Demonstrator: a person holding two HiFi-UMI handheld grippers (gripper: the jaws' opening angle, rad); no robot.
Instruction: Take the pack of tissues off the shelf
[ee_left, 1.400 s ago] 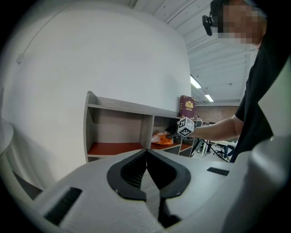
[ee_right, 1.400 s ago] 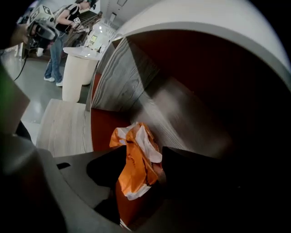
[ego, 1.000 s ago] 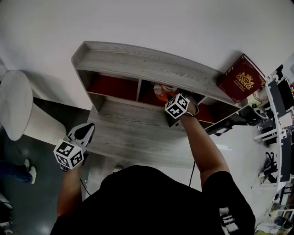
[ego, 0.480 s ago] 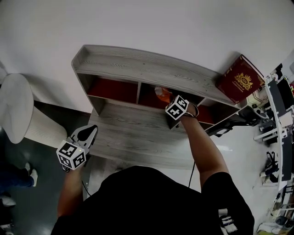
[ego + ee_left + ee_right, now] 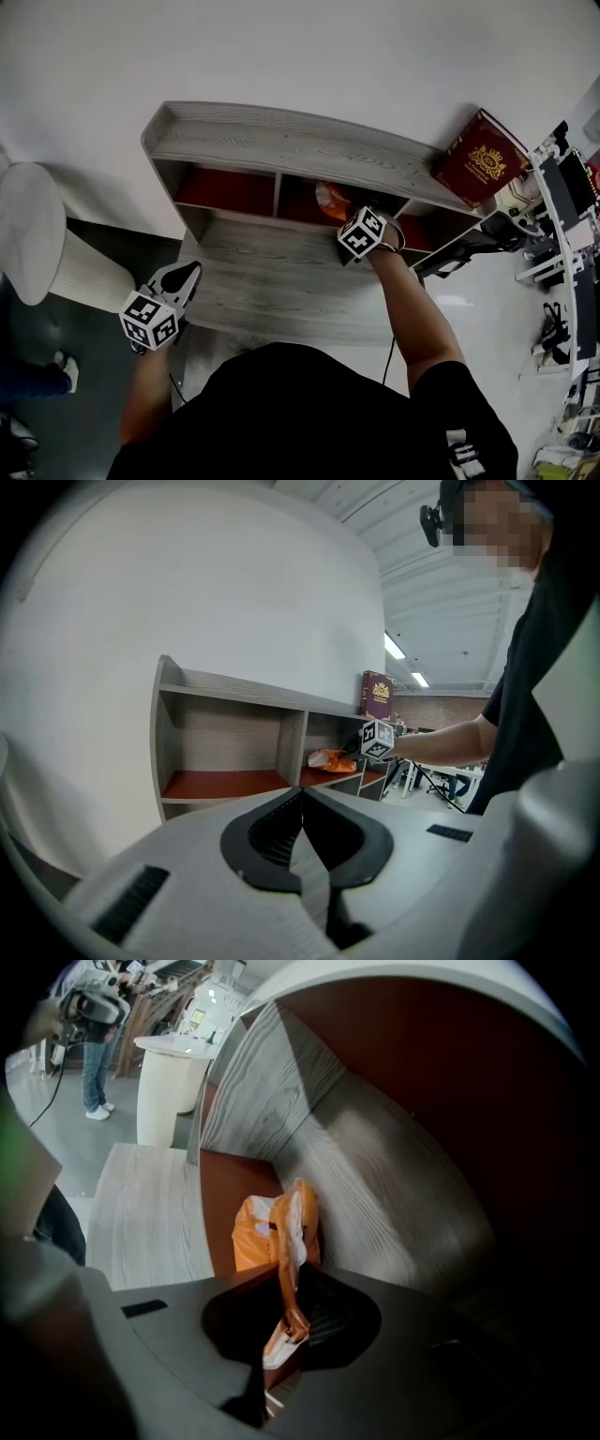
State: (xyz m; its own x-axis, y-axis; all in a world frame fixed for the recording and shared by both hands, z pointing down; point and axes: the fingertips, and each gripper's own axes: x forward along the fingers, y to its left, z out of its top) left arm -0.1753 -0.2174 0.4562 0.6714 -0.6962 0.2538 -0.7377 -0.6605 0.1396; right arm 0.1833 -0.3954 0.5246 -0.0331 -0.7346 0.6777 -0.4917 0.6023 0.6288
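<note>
The pack of tissues (image 5: 330, 199) is orange and white and lies in the middle compartment of the grey wooden shelf (image 5: 281, 141), on its red floor. My right gripper (image 5: 345, 212) reaches into that compartment. In the right gripper view its jaws are closing, and the crumpled pack (image 5: 272, 1232) is pinched between them at the right gripper (image 5: 284, 1283). My left gripper (image 5: 190, 270) hangs low at the left, apart from the shelf, shut and empty. The left gripper view shows the left gripper (image 5: 302, 801) with jaws together, and the pack (image 5: 330, 759) far off.
A dark red book (image 5: 478, 157) leans on the shelf's top right end. A grey wooden table top (image 5: 272, 281) runs in front of the shelf. A white round pedestal (image 5: 33, 234) stands at the left. Desks with equipment (image 5: 562, 216) crowd the right side.
My right gripper has drawn back a little toward the shelf's front edge and more of the orange pack shows beyond it. The left gripper has barely moved.
</note>
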